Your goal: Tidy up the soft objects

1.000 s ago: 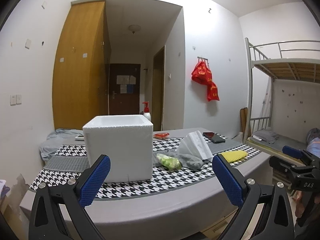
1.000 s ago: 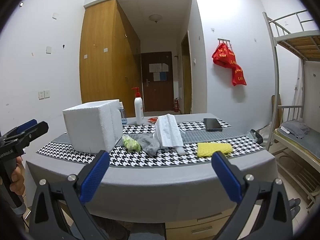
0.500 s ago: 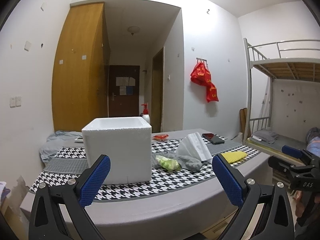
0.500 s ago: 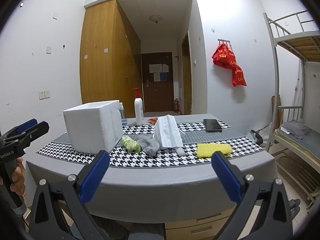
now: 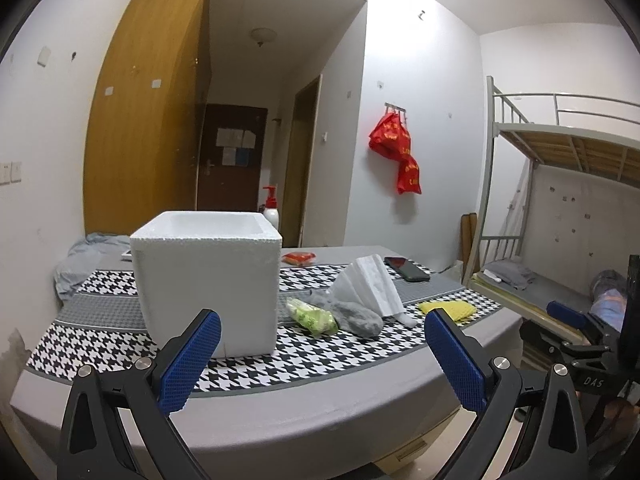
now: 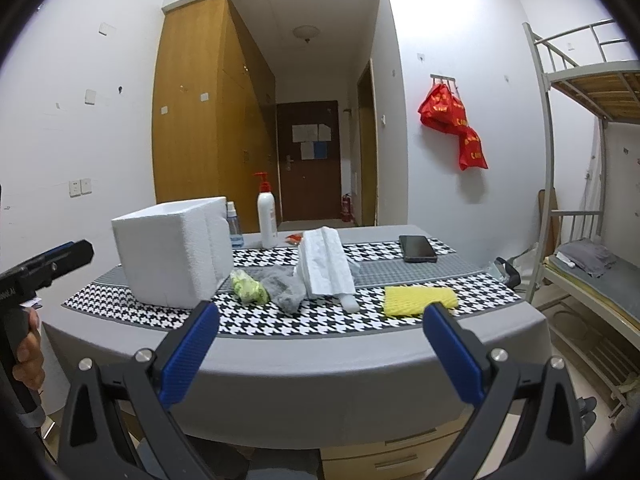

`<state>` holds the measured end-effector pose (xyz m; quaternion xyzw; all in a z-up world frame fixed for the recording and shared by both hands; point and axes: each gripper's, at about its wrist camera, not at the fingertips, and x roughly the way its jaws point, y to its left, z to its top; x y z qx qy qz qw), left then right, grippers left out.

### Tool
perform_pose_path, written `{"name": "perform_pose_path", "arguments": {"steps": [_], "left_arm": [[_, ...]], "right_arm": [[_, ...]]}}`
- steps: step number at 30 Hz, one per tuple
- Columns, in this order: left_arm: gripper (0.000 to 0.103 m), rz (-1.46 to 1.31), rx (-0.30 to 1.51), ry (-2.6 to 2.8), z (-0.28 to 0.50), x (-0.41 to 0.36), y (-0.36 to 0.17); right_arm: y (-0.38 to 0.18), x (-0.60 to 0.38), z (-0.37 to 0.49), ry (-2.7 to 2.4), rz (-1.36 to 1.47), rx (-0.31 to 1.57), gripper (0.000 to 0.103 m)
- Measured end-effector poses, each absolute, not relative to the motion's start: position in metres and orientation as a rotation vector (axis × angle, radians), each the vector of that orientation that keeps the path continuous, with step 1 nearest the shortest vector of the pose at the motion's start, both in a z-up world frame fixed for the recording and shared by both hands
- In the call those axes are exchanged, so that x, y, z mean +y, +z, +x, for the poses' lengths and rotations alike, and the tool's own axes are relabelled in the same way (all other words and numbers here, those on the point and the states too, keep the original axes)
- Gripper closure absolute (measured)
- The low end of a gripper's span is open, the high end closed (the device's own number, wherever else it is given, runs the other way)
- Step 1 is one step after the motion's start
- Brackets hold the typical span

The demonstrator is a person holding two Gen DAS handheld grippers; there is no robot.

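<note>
Jaws of the left gripper (image 5: 322, 354) and right gripper (image 6: 320, 346) are spread wide, nothing held; green, grey, white and yellow soft objects are seen right of the foam box (image 5: 208, 280).

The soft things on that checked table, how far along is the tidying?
Nothing looks done yet: the green bundle, grey cloth, white folded foam sheet and yellow foam pad all lie on the table beside the white foam box. Both the left gripper and right gripper are open, holding nothing. Everything remains to be sorted.
</note>
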<state>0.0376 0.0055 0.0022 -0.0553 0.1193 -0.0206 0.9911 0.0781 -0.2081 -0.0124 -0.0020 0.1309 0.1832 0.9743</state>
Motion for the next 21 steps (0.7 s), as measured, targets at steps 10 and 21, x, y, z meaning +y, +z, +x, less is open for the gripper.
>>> {"name": "perform_pose_path", "arguments": {"steps": [10,21], "left_arm": [[0.001,-0.081,0.277,-0.038,0.073,-0.003,-0.002],[0.001,-0.049,0.343,-0.082,0.123,-0.023,-0.006]], "right_arm": [[-0.026,-0.215,0.113,0.338,0.005,0.318,0.0],[-0.035,-0.233,0.151,0.296,0.025,0.368,0.0]]}}
